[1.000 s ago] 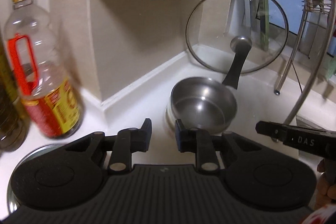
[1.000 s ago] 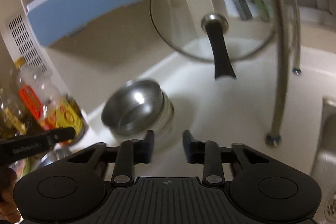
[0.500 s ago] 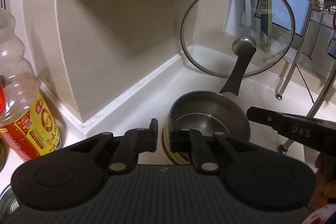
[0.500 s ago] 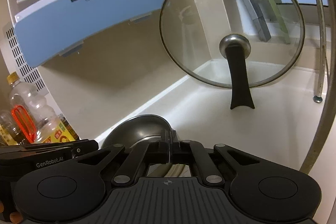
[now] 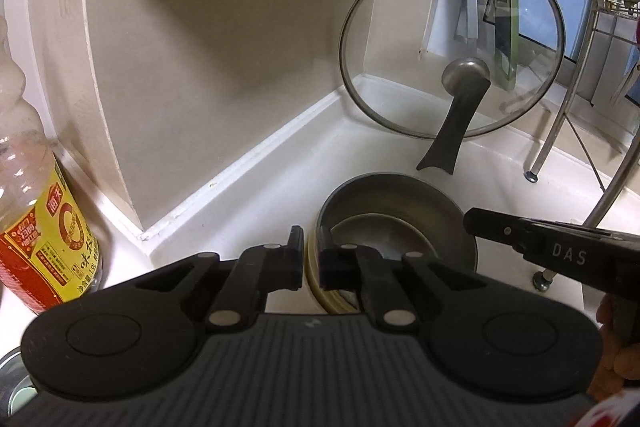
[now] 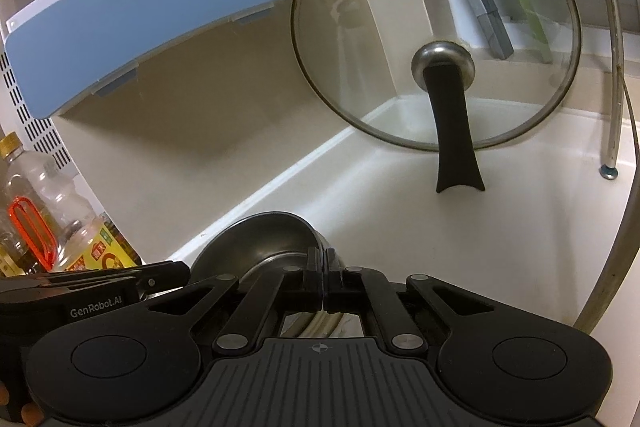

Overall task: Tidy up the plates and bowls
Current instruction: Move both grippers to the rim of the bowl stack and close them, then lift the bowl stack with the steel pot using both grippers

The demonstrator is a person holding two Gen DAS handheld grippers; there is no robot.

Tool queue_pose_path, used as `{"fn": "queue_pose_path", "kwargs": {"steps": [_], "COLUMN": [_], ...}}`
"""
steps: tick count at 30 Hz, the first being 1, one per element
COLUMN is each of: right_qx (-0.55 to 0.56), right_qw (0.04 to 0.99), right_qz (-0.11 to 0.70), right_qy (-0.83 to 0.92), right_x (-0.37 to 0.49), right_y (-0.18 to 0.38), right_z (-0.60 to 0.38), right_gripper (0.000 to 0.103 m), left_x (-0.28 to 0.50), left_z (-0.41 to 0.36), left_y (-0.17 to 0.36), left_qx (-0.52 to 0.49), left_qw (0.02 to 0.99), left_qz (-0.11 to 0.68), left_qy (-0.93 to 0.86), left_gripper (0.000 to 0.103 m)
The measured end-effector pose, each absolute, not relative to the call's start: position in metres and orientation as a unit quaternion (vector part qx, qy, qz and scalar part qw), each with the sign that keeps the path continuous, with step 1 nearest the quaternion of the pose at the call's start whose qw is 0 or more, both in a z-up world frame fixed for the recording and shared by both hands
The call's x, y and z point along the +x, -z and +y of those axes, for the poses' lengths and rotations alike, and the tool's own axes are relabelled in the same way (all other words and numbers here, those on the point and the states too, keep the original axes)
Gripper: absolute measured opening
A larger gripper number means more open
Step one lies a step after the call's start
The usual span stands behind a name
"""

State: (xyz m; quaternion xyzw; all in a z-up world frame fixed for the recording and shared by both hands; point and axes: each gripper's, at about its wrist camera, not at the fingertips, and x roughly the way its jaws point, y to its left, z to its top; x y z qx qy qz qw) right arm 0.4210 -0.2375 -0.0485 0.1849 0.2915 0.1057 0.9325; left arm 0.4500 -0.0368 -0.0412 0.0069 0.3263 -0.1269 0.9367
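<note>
**A:** Where does the work sit?

**B:** The bowl stack [image 5: 313, 281] stands on the white table [image 5: 260, 195], close to the wall corner. A steel bowl [image 5: 400, 203] is nested on top of cream bowls, of which only a wall shows. The glass lid [image 5: 400, 47] leans against the corner behind it, apart from the stack. The oil bottle [image 5: 44, 235] is well off to the left.

**A:** Tongs?

**B:** The left tongs [image 5: 314, 259] are clamped across the near-left wall of the stack, one finger outside the cream wall and one inside the steel bowl. The right tongs [image 6: 323, 267] have their jaws together at the steel bowl's right rim. I cannot tell whether that thin edge is actually pinched between them.

**A:** Handling notes?

**B:** My judgement:
- The steel bowl looks light, stiff and slick. Its polished rim could slide out of flat pads.
- The cream bowls look ceramic, so they would be heavier and could chip. Most of the stack's weight is probably in them.
- The rim is the only hold on offer, so take it on opposite sides to keep the stack level.

**A:** Risk?

**B:** If only the steel rim is gripped, the top bowl may lift away alone. If the stack tilts, the nested bowls could slip against each other.
</note>
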Motion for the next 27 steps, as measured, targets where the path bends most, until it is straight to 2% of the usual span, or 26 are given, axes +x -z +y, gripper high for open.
{"fn": "queue_pose_path", "kwargs": {"steps": [10, 14, 15, 16, 17, 19, 24, 26, 27], "right_qx": [0.199, 0.207, 0.204, 0.201, 0.201, 0.205, 0.206, 0.203, 0.203], "right_qw": [0.927, 0.923, 0.922, 0.921, 0.920, 0.918, 0.915, 0.913, 0.911], "right_qz": [0.300, 0.306, 0.311, 0.316, 0.320, 0.323, 0.335, 0.342, 0.347], "right_qy": [-0.106, -0.108, -0.109, -0.107, -0.103, -0.102, -0.088, -0.089, -0.090], "right_x": [0.426, 0.432, 0.434, 0.437, 0.439, 0.441, 0.447, 0.448, 0.449], "right_y": [0.050, 0.048, 0.049, 0.049, 0.051, 0.054, 0.060, 0.061, 0.061], "right_z": [-0.243, -0.245, -0.245, -0.244, -0.244, -0.244, -0.243, -0.241, -0.240], "right_gripper": [0.002, 0.004, 0.006, 0.013, 0.025, 0.032, 0.031, 0.015, 0.013], "left_x": [0.454, 0.459, 0.460, 0.461, 0.462, 0.465, 0.471, 0.470, 0.470], "left_z": [-0.038, -0.033, -0.032, -0.031, -0.032, -0.033, -0.034, -0.035, -0.035], "left_y": [0.043, 0.043, 0.043, 0.044, 0.044, 0.046, 0.053, 0.053, 0.052], "left_qx": [0.000, -0.013, -0.016, -0.017, -0.017, -0.019, -0.028, -0.029, -0.025], "left_qw": [0.934, 0.932, 0.931, 0.930, 0.929, 0.927, 0.917, 0.916, 0.915], "left_qz": [0.335, 0.341, 0.343, 0.345, 0.347, 0.354, 0.375, 0.376, 0.377], "left_qy": [0.127, 0.126, 0.125, 0.125, 0.125, 0.126, 0.135, 0.140, 0.140], "left_gripper": [0.007, 0.012, 0.014, 0.014, 0.015, 0.015, 0.012, 0.010, 0.010]}}
